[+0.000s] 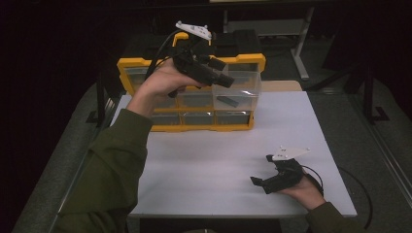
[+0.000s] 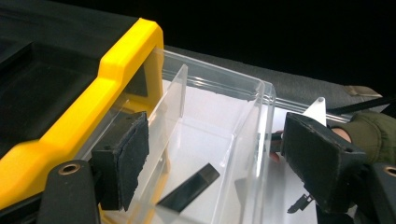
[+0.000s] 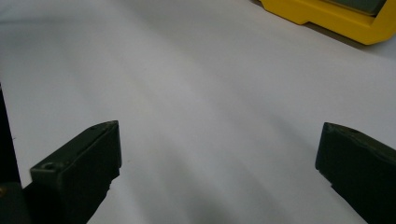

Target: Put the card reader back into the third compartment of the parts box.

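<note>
**Clear bin lifted at the yellow organizer**

The clear bin, holding a small dark flat piece, sits raised at the yellow organizer. The left gripper straddles it, jaws spread, not pressing. The right gripper rests low over the white table, jaws wide apart, empty.

in the high view the left hand and left gripper are covering part of the yellow box, so its upper drawers are hiding. the flat dark piece in the clear bin is too blurry to identify. in the right gripper view the box corner is being cut by the top edge.
</note>
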The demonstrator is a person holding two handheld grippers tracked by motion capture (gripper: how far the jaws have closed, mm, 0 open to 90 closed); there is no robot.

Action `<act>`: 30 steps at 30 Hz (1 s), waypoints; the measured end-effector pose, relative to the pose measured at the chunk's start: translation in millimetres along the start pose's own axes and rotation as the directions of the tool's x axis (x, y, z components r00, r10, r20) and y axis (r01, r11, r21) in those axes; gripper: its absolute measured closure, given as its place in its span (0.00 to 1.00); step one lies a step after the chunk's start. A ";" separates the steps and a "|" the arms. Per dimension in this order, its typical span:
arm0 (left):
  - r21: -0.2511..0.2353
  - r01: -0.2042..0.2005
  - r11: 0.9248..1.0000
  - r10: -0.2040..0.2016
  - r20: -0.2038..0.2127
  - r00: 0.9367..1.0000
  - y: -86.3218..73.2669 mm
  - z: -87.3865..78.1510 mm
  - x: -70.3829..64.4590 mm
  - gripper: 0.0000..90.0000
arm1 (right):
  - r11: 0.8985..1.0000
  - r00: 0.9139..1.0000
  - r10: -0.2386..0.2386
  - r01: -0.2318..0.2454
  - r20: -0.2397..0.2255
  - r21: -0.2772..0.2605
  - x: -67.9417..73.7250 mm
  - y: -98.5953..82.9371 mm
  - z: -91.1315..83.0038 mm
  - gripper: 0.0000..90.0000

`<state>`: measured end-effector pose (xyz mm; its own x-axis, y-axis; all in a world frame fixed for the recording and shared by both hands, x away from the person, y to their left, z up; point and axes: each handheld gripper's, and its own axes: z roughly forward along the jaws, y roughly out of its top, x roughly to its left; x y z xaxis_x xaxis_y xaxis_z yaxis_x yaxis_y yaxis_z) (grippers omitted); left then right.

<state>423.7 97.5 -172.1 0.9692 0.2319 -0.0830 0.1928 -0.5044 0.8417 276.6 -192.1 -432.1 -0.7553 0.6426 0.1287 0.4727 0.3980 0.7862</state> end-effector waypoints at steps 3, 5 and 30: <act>0.001 -0.004 1.000 0.004 -0.012 1.000 -3.9 -6.8 -1.2 0.26 | 1.000 1.000 0.001 -0.001 0.000 0.001 -0.6 -1.2 -0.4 0.00; 0.002 -0.004 1.000 0.004 -0.018 1.000 -7.6 -11.3 -1.7 0.25 | 1.000 1.000 0.003 -0.003 -0.001 0.001 -0.9 -1.8 -0.4 0.00; -0.028 0.055 0.998 -0.058 -0.114 0.992 -97.2 -67.3 -8.0 0.15 | 1.000 1.000 0.009 -0.009 0.005 0.018 -3.9 -3.4 1.7 0.00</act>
<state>386.8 200.6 -217.3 0.9325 0.3543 -0.0698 0.2412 -0.4673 0.8505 278.7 -194.9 -436.3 -0.7485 0.6497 0.1330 0.4878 0.4036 0.7741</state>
